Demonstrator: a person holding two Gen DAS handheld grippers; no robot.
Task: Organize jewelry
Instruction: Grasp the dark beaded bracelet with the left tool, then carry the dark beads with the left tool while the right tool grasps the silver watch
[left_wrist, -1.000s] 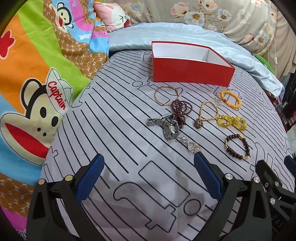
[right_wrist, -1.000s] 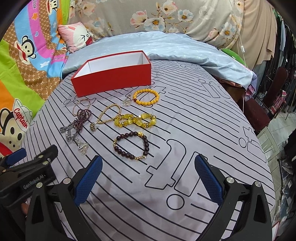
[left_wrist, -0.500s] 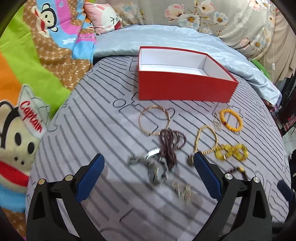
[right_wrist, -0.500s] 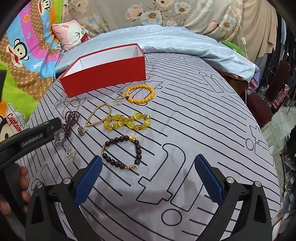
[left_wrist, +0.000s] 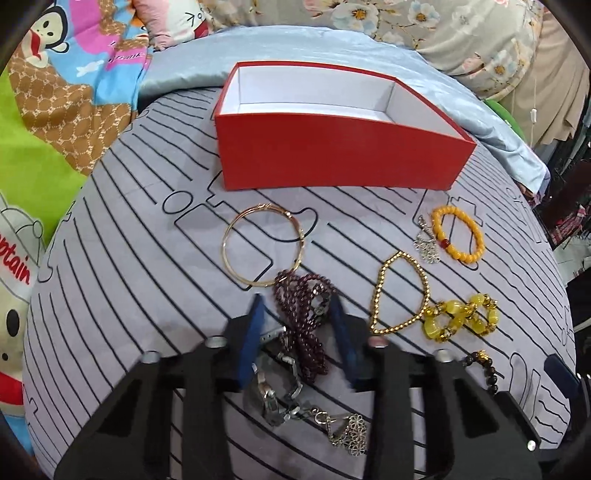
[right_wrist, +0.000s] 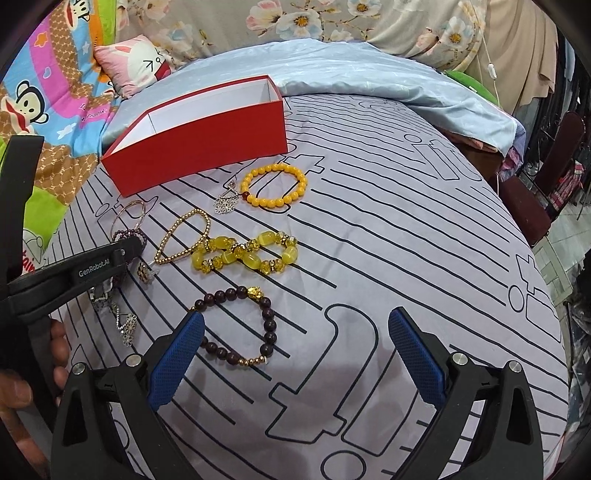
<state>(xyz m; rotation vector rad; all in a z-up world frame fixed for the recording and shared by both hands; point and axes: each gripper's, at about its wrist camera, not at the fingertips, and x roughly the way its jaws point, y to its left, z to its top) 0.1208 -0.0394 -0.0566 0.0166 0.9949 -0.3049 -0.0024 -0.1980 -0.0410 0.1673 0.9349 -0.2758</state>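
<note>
Straddling a tangled string of dark purple beads (left_wrist: 303, 325), the left gripper (left_wrist: 299, 325) has its blue fingers partly closed, one on each side of the strand. The strand runs lengthwise between them, pointing away from the camera; whether the pads already pinch it I cannot tell. A metal watch (left_wrist: 275, 387) lies tangled under the beads, so it may lift along. Straight ahead, beyond a thin gold bangle (left_wrist: 264, 249), sits the open red box (left_wrist: 332, 158), empty and white inside.

From the right wrist view, the right gripper (right_wrist: 295, 350) is wide open, holding nothing, low over a dark brown bead bracelet (right_wrist: 240, 325) just beside its left finger. The left gripper (right_wrist: 74, 273) is clearly the nearer one to the purple beads.

Everything rests on a grey bedsheet (right_wrist: 406, 240) with black line patterns, on a bed with a pale blue quilt (right_wrist: 369, 81) and cartoon blankets behind.
</note>
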